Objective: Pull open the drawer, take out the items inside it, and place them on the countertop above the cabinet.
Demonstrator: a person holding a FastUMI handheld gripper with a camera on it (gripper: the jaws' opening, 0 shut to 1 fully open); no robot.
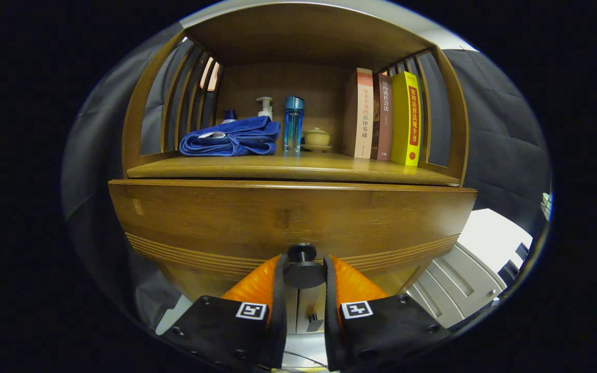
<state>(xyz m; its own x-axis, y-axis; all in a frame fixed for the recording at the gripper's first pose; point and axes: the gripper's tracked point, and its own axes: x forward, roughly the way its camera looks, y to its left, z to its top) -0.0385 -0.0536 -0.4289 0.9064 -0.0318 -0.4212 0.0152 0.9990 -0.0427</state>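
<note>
While the tool (303, 269) grips the drawer knob (303, 271), towel (231, 137) and books (384, 117) crowd the countertop (288, 167).

Dim, warm light falls from above on the shelf (293, 168); the drawer front (288, 217) below sits in shadow. Fisheye bending curves straight edges toward the rim. Bright overexposed patch at lower right. Focus is sharp in the centre.

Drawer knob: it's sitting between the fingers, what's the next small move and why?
Probably pull straight back. The hand-held gripper has its orange fingers pressed against both sides of the dark round knob, so the grip looks set. The drawer front sits just under the countertop, apparently barely opened if at all, and nothing inside is visible yet.
</note>
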